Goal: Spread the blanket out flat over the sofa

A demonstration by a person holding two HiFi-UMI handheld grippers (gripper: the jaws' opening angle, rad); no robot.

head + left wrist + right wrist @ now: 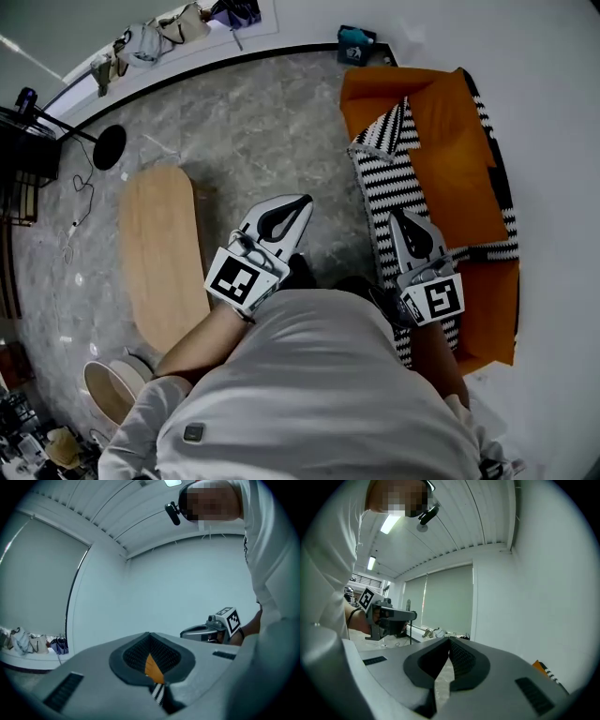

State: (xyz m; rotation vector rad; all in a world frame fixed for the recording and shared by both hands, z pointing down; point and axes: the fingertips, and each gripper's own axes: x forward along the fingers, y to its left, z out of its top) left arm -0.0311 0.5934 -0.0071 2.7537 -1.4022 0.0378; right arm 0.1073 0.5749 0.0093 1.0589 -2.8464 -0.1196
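Approach to bunched black-and-white striped blanket [382, 187] on orange sofa [492, 314] — left gripper [304, 201], right gripper [397, 215] both closed, empty. Next, likely: open, pinch its edge.

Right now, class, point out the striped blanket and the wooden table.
striped blanket [382, 183]: head view, on its striped middle.
wooden table [157, 246]: head view, on the middle of its top.

The orange fabric sofa [492, 309] stands right of the oval wooden table [159, 253]; the black-and-white striped blanket [384, 187] lies on it.
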